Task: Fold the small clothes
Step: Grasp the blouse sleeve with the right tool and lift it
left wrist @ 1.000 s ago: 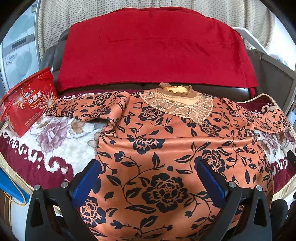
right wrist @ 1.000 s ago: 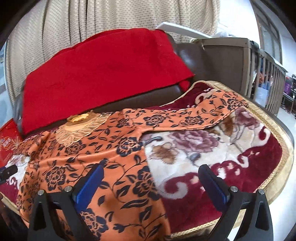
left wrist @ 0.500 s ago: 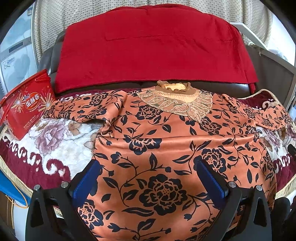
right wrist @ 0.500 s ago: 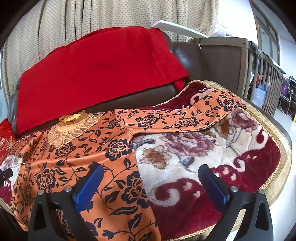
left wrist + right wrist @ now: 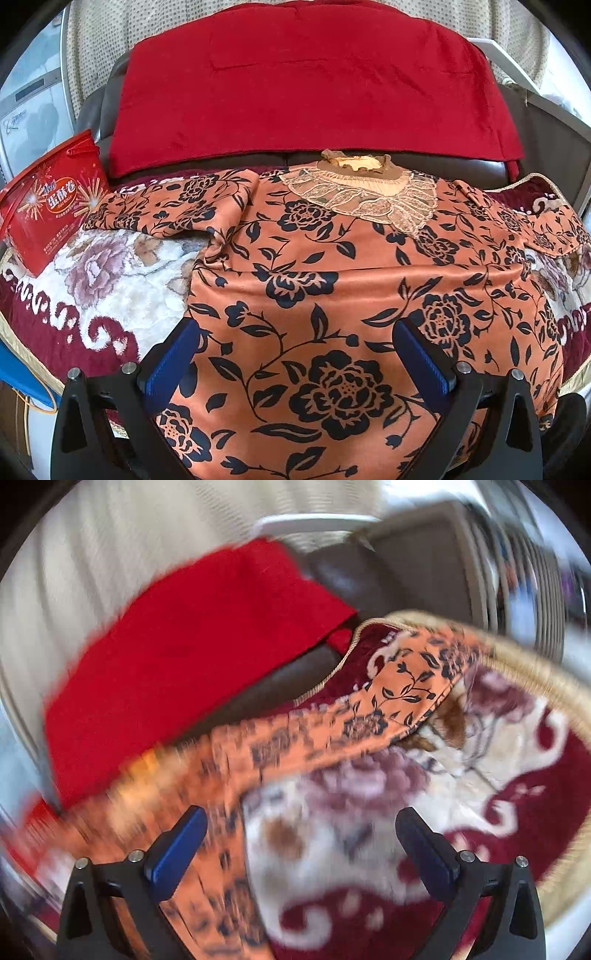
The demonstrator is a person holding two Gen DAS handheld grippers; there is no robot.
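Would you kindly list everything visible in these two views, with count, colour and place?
floral top: one, orange with black flowers, spread flat on the blanket, sleeves out
lace collar: one, beige, at the top's neck
blanket: one, maroon and cream, under the top
red cloth: one, draped over the sofa back
sofa: one, dark brown
snack box: one, red, left on the blanket
curtain: beige, behind
left gripper: open, above the hem
right gripper: open, blurred view

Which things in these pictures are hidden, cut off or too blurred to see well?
- Left wrist view: the blouse hem is cut off by the bottom edge and the left gripper.
- Left wrist view: small print on the red box is too small to read.
- Right wrist view: motion blur smears the blouse body; only its sleeve is sharp.
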